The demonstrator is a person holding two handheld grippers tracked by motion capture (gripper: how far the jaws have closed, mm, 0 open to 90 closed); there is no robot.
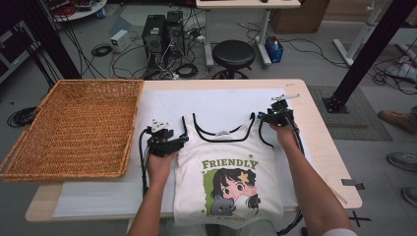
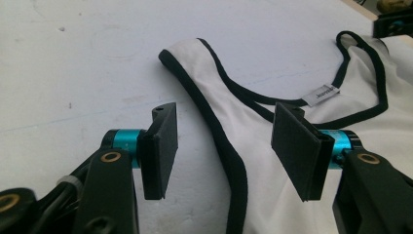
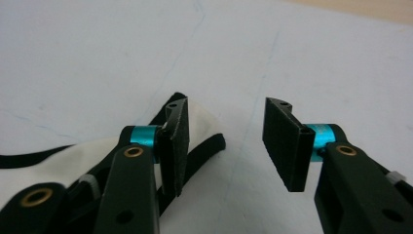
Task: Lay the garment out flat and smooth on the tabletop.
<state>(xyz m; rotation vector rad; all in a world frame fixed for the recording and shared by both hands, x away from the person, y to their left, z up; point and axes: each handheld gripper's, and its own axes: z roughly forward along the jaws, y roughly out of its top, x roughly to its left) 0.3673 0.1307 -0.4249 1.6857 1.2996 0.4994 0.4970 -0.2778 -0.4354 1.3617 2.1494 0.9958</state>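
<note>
On the counter [image 1: 319,147], a white tank top [image 1: 228,177] lies flat, with a wicker basket [image 1: 74,128] well to its left. At the top's left strap [image 2: 204,97], the left gripper [image 1: 164,140] has fingers [image 2: 160,146] apart, straddling the black trim. The right gripper [image 3: 226,141] view shows its fingers spread, one over the right strap [image 3: 204,151]; the left gripper view shows the neck label [image 2: 321,95].

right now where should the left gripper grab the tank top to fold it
Best guess: the shoulder strap on that side of the tank top, near its top end. The left gripper has its jaws open astride the black-trimmed armhole edge. The shirt lies flat on the white sheet, so come in low from the outer side, sliding one jaw under the edge, then pinch.
</note>
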